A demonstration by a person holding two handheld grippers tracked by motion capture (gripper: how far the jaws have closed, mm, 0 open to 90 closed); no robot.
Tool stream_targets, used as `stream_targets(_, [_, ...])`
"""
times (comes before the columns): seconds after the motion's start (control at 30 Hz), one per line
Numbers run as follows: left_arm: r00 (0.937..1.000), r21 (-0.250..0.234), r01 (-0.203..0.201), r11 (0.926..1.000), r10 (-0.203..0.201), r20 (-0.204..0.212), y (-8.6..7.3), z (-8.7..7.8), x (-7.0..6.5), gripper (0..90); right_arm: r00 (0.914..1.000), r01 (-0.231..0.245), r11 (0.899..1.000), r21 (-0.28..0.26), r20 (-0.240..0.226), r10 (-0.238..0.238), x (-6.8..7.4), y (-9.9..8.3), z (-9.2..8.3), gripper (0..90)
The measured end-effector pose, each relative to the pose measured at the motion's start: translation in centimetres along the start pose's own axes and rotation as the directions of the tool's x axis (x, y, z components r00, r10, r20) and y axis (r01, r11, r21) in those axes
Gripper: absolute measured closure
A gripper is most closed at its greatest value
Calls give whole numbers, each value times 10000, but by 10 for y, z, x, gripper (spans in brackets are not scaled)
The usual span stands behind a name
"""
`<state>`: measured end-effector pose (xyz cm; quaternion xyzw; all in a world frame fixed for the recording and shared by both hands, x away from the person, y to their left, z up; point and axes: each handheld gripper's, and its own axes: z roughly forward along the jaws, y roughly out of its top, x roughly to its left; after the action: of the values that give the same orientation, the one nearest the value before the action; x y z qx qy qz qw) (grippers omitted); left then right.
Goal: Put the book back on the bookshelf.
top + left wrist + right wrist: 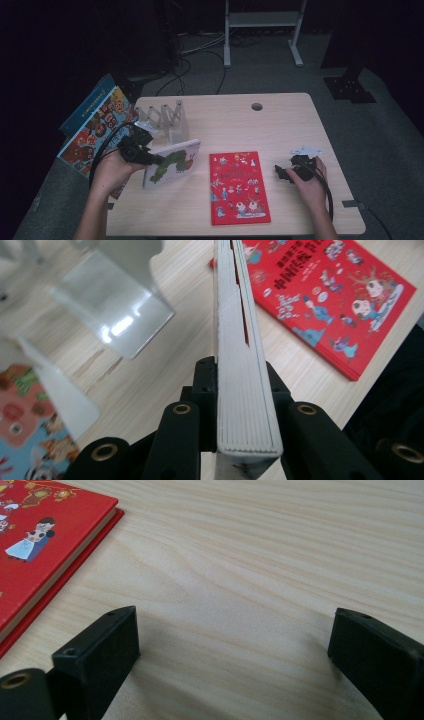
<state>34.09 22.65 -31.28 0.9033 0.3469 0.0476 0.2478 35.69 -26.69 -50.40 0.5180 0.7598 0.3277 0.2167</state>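
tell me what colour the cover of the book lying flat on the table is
Red book, with small cartoon figures; clearest in the high view.

My left gripper (159,160), left-centre of frame: jaws clamped, raised | my right gripper (281,173), right-centre: jaws spread wide, low.

The high view is looking forward and down from above the person's side, taking in the whole table (280,107) from afar. The left gripper view is riding close over the tabletop, facing along a white book (240,365) edge toward the red book (330,295) at two o'clock. The right gripper view is sitting very low and near, the red book (35,540) at ten o'clock; all three are sharing that book (239,187).
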Motion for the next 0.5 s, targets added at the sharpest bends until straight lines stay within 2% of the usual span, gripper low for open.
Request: stream_targets(0.5, [9954, -105, 886, 9960, -889, -351, -25, -23, 28, 752, 10000, -11, 10000, 10, 9, 11, 0, 0, 0, 50])
